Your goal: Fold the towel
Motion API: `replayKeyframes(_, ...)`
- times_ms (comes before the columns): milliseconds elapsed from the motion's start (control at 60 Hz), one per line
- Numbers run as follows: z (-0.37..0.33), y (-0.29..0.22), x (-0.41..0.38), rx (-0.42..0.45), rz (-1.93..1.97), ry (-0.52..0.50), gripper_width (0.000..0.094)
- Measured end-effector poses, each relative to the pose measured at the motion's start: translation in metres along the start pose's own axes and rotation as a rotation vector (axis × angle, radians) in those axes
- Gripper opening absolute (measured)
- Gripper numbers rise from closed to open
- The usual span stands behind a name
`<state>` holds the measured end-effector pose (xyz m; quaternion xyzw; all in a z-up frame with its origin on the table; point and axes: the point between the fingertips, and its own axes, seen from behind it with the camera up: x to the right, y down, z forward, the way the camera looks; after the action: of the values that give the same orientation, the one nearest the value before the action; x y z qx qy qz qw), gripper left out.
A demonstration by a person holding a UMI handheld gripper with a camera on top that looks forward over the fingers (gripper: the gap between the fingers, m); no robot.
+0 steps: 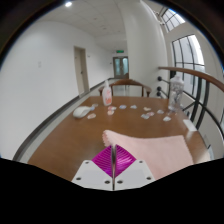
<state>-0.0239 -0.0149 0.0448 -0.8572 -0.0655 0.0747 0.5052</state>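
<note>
Between the claw's (115, 160) fingers, pinched tight, sits a corner of the pale pink towel (155, 151), the rest spreading ahead and rightward over the wooden table (70, 140). Far beyond stands a bottle (107, 96).

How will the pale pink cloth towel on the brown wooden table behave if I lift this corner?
The pale pink cloth towel will probably be floppy: it lies flat and limp on the brown wooden table. It likely drapes and drags rather than lifting whole. The gripper appears shut on its near edge, so thin fabric may slip out.
</note>
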Motion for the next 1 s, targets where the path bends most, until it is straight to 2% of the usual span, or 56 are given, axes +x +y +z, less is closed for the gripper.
replayKeyframes(100, -0.018, -0.042, 0.056, 0.086, 0.046, 0.094, 0.0011)
replayKeyframes(150, -0.028, -0.049, 0.095, 0.102, 0.066, 0.159, 0.0029)
replayKeyframes(250, -0.027, -0.03, 0.172, 0.055, 0.095, 0.292, 0.0024)
replayKeyframes(317, -0.019, -0.003, 0.203, -0.021, 0.127, 0.325, 0.0022)
replayKeyframes(383, -0.01, 0.012, 0.222, -0.048, 0.155, 0.343, 0.0038)
replayKeyframes(400, -0.01, 0.014, 0.226, -0.049, 0.16, 0.35, 0.0132)
replayKeyframes(417, -0.01, 0.016, 0.23, -0.049, 0.166, 0.358, 0.0157)
replayKeyframes(567, -0.025, 0.005, 0.236, 0.014, 0.16, 0.372, 0.0895)
replayKeyframes(583, -0.026, 0.005, 0.234, 0.022, 0.156, 0.365, 0.0837)
replayKeyframes(617, -0.031, 0.004, 0.23, 0.026, 0.15, 0.357, 0.0813)
replayKeyframes(700, -0.049, 0.003, 0.217, 0.045, 0.131, 0.345, 0.0842)
replayKeyframes(900, -0.113, 0.007, 0.147, 0.152, 0.046, 0.296, 0.0837)
replayKeyframes(1000, -0.135, 0.025, 0.109, 0.162, 0.019, 0.263, 0.0846)
